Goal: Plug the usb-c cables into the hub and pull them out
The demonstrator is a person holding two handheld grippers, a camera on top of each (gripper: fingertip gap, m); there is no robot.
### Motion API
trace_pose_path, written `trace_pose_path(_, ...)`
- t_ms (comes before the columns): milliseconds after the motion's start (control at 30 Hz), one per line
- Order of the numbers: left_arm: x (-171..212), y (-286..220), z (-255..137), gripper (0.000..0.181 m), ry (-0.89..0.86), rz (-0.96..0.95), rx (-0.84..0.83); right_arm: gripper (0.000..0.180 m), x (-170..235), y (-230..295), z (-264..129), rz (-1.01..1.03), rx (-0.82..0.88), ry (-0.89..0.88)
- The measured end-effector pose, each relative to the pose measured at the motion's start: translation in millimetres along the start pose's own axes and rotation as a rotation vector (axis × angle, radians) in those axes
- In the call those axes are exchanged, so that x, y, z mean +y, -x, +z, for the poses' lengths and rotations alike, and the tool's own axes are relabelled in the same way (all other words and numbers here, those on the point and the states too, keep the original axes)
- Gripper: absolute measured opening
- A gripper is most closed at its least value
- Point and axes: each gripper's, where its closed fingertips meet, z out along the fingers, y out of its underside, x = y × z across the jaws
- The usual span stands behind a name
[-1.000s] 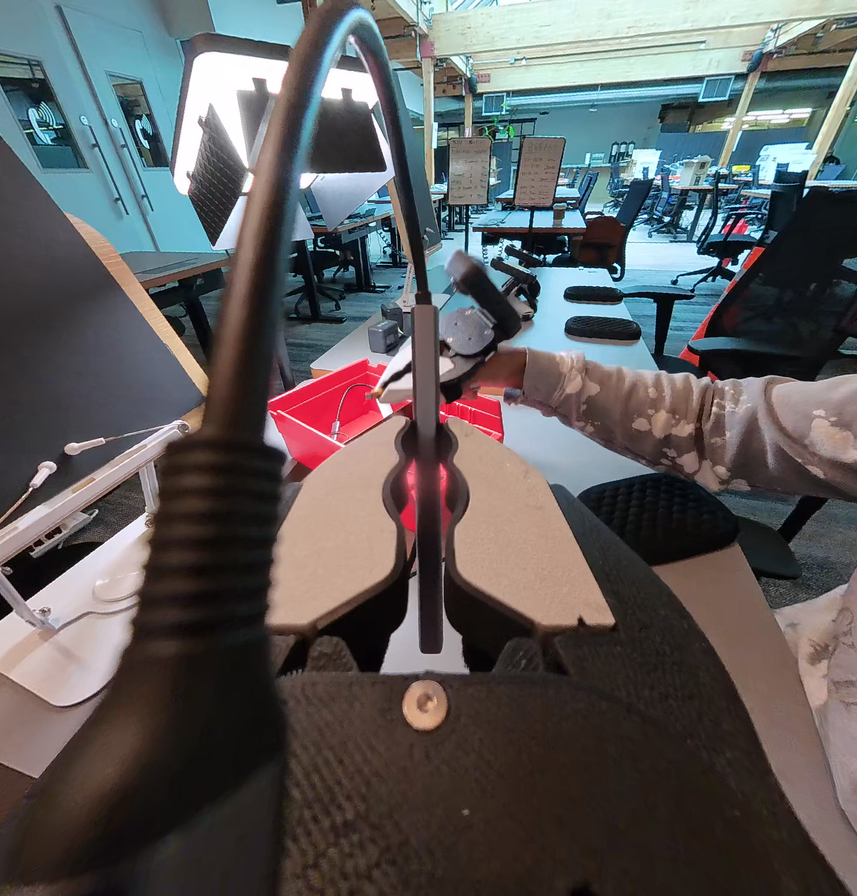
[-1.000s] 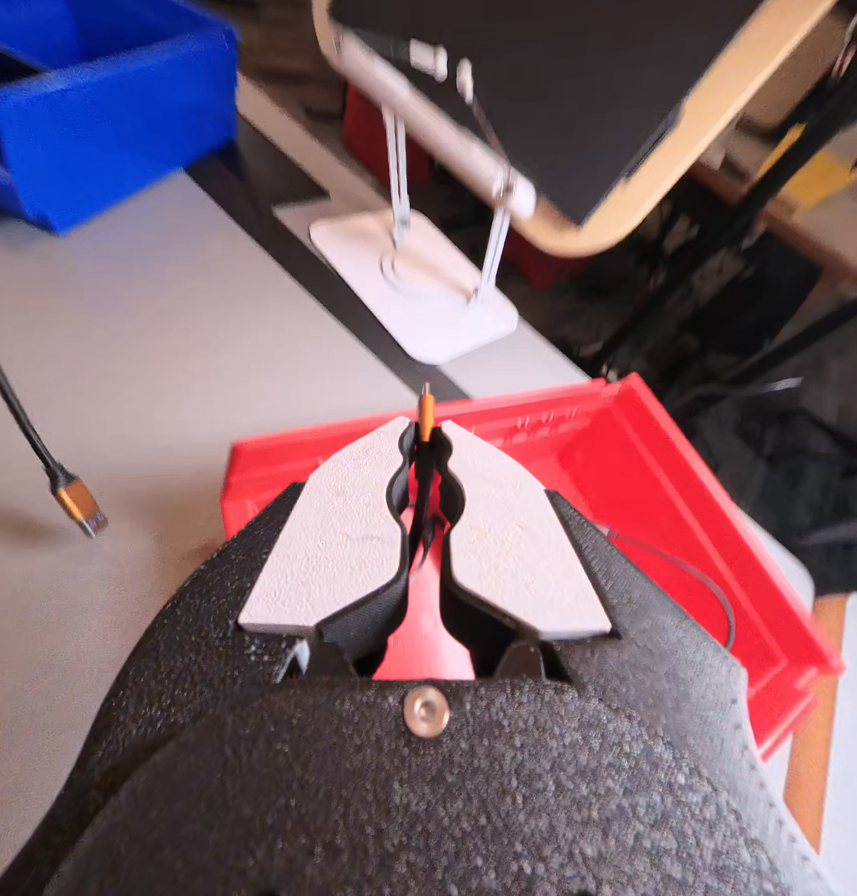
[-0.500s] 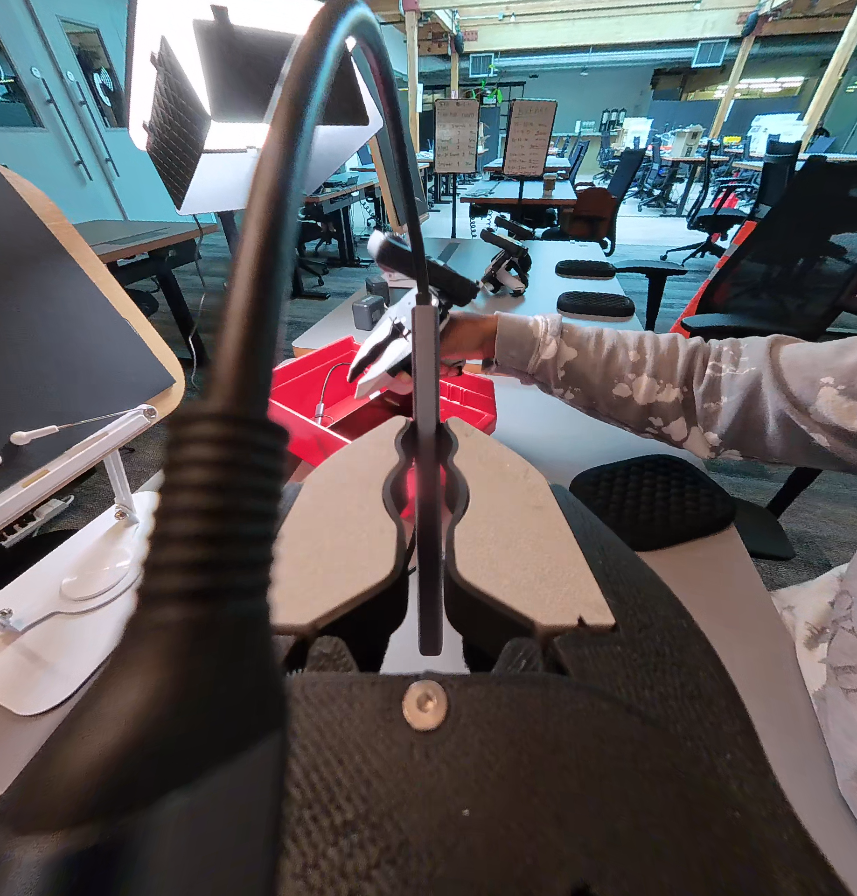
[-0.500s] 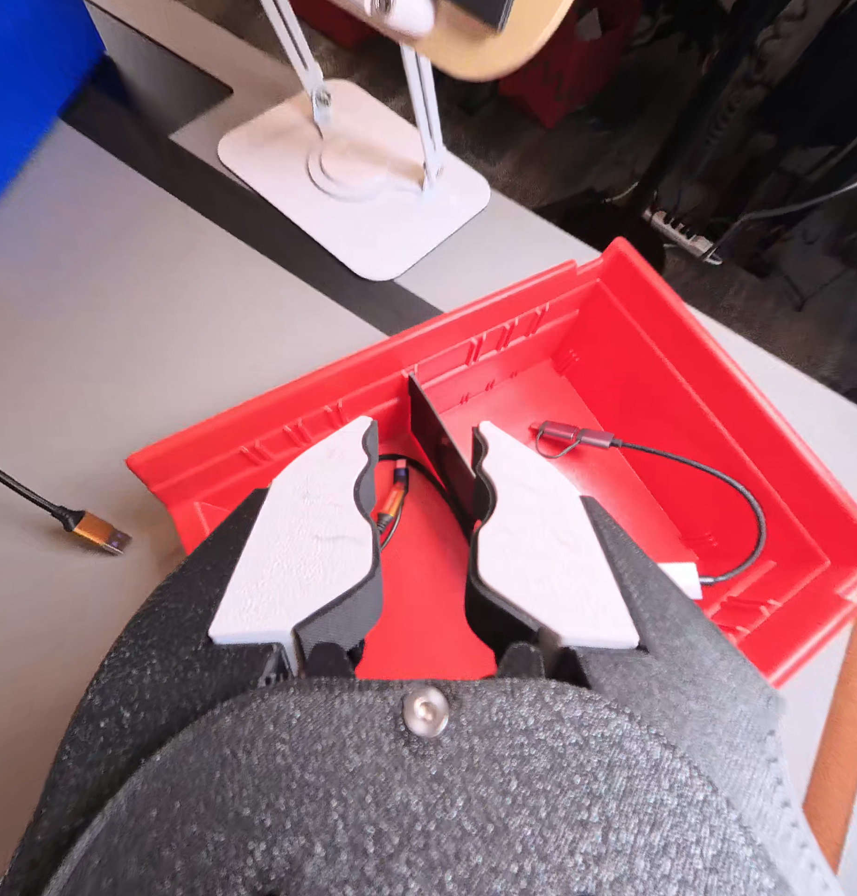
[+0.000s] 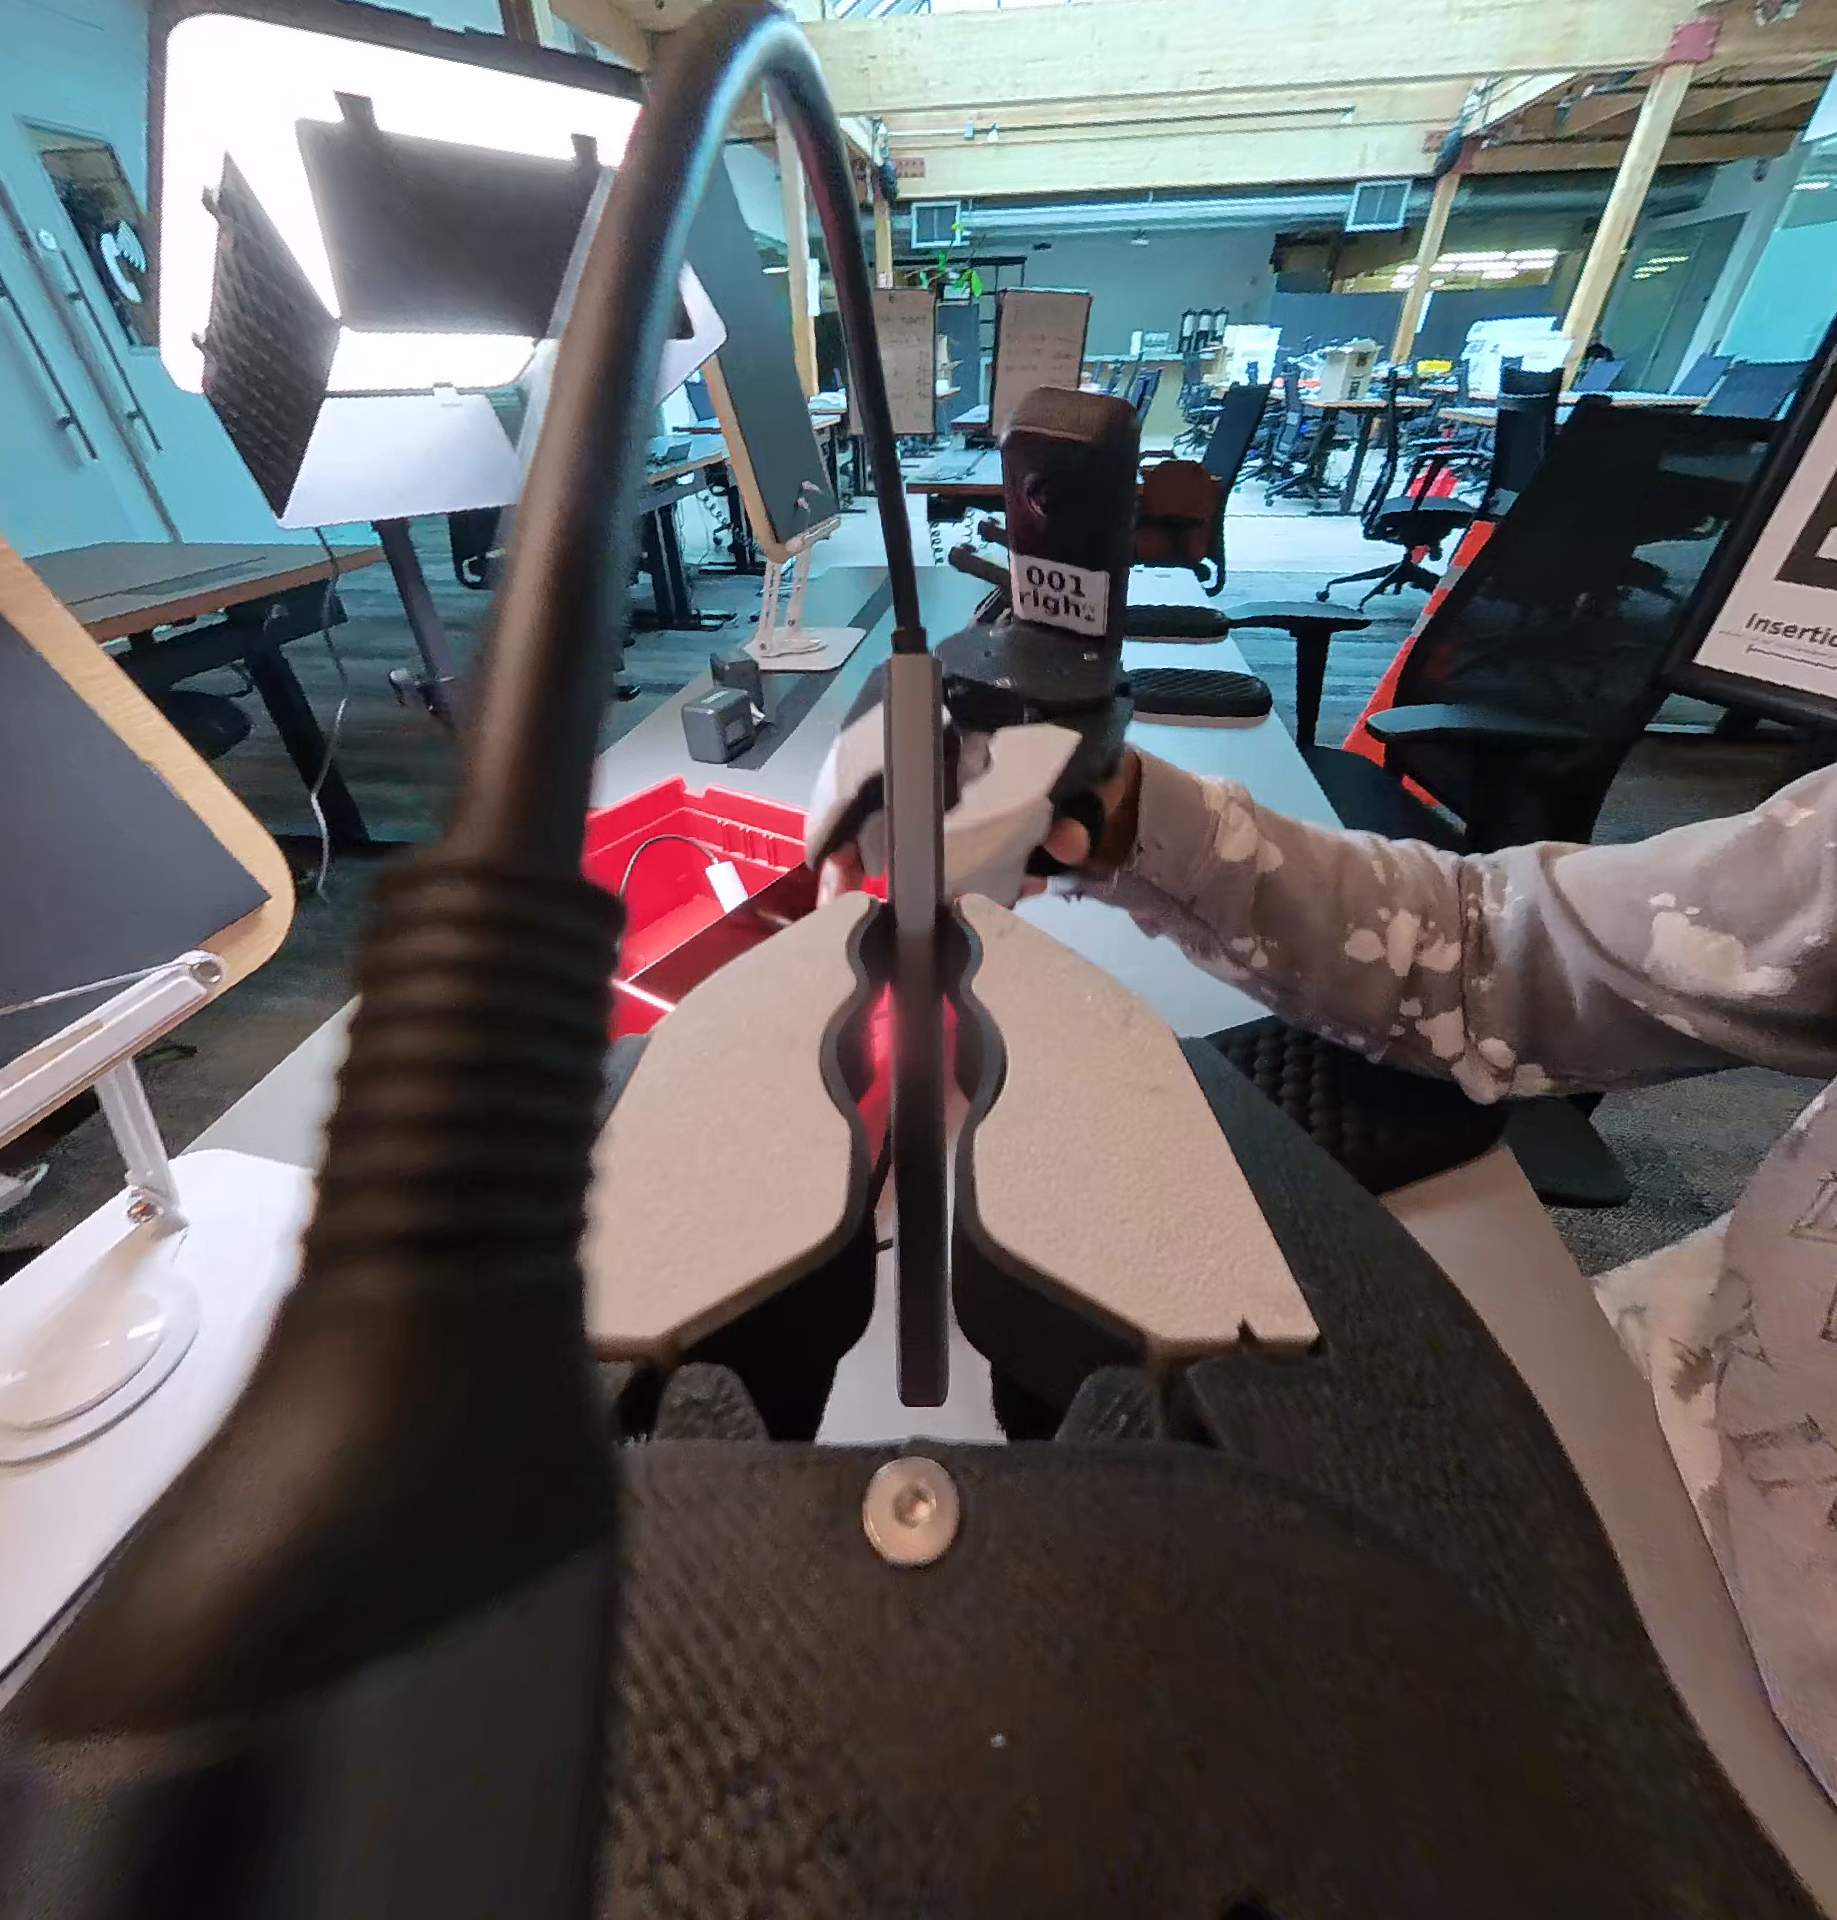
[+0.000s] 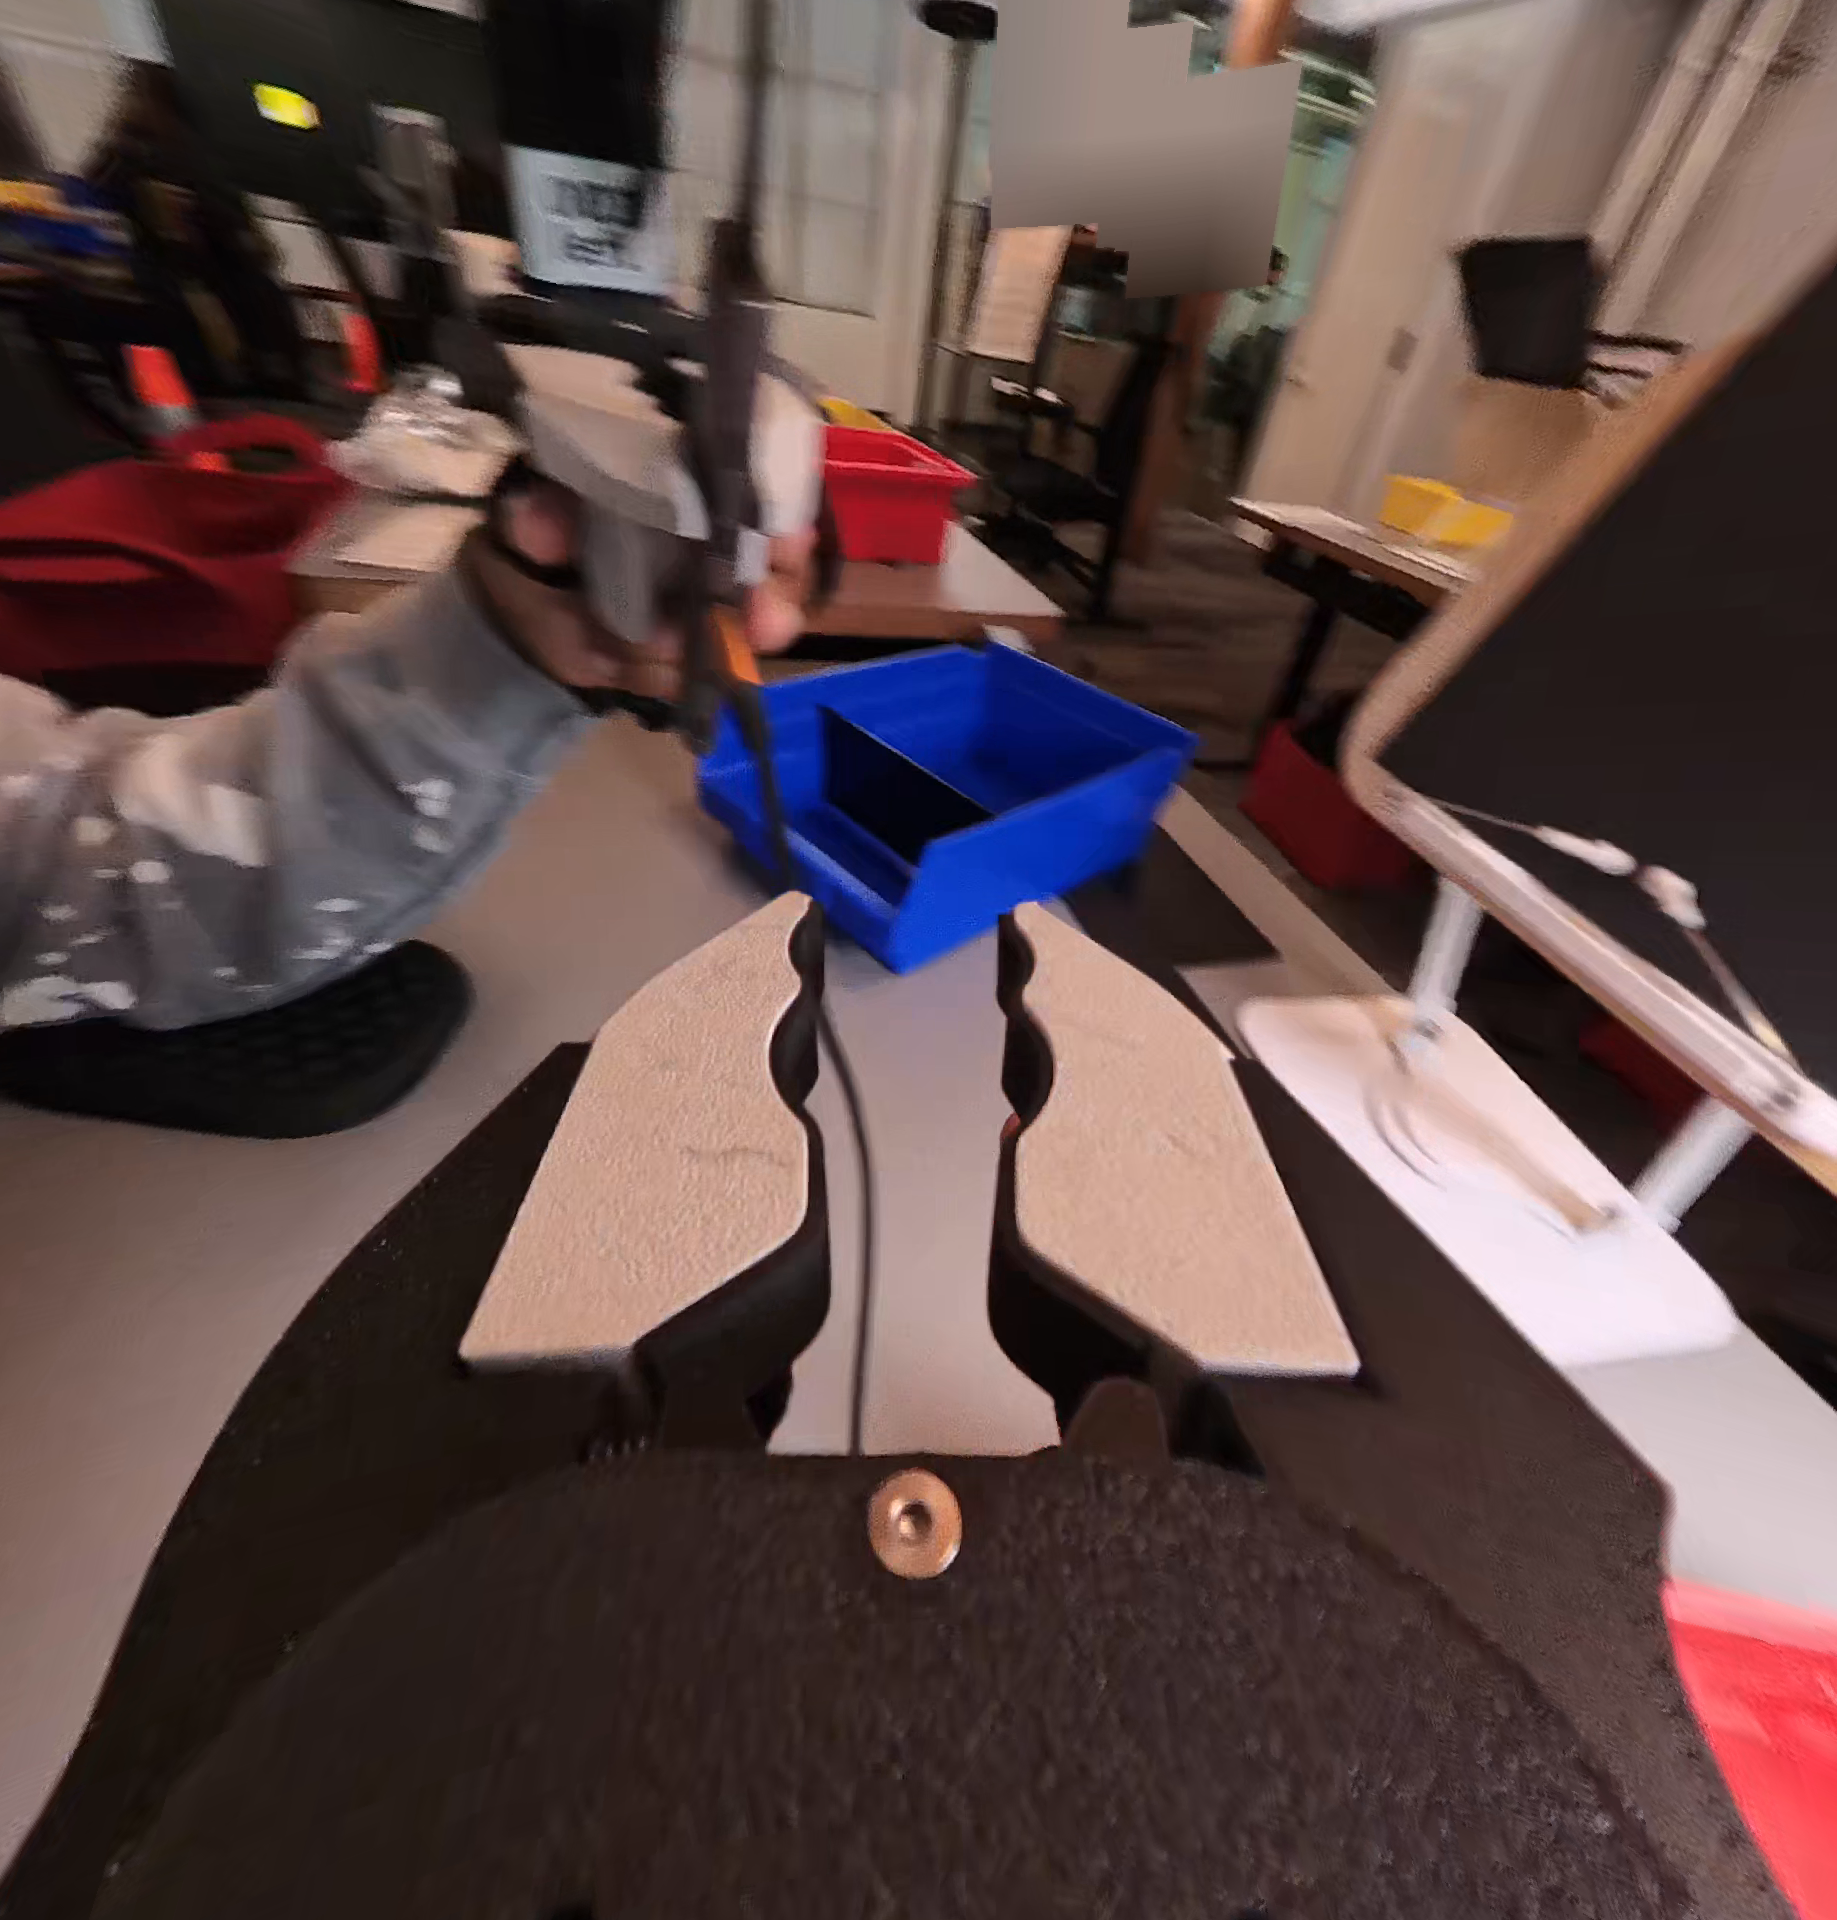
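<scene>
Hub (image 5: 916,1039) clamped edge-on in my left gripper (image 5: 916,925), steadied for unplugging; my right gripper (image 6: 906,925) gapes, empty, approaching its cable (image 6: 753,748).

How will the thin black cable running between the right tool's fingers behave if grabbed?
Probably floppy: the cable curves loosely through the open right tool. Likely light, being thin. Its far end seems plugged into the hub, so pulling may tug that.
</scene>
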Motion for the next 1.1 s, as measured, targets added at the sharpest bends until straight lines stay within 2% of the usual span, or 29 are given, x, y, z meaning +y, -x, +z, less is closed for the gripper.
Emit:
trace_pose_path(67,-2,-6,5,0.010,-0.019,0.009,0.022,0.031,-6,25,18,-0.019,-0.085,-0.028)
trace_pose_path(167,-3,-13,15,0.009,-0.038,0.031,0.040,0.029,-8,43,41,-0.057,-0.123,-0.018)
trace_pose_path(233,-1,-18,22,0.009,-0.043,0.033,0.057,0.018,-15,49,47,-0.066,-0.133,-0.061)
trace_pose_path(333,0,-21,27,0.010,-0.052,0.030,0.074,0.008,-23,51,45,-0.055,-0.142,-0.111)
trace_pose_path(433,4,-23,30,0.011,-0.044,0.013,0.093,0.006,-18,50,40,-0.033,-0.151,-0.100)
trace_pose_path(567,20,-25,31,0.020,0.049,0.005,0.122,0.006,-11,47,32,-0.022,-0.142,-0.046)
trace_pose_path(767,33,-20,37,0.012,0.107,0.077,0.073,0.006,-4,46,29,0.010,-0.109,0.044)
trace_pose_path(1100,27,-21,35,0.011,0.088,-0.024,0.113,0.007,-13,46,28,-0.007,-0.078,-0.011)
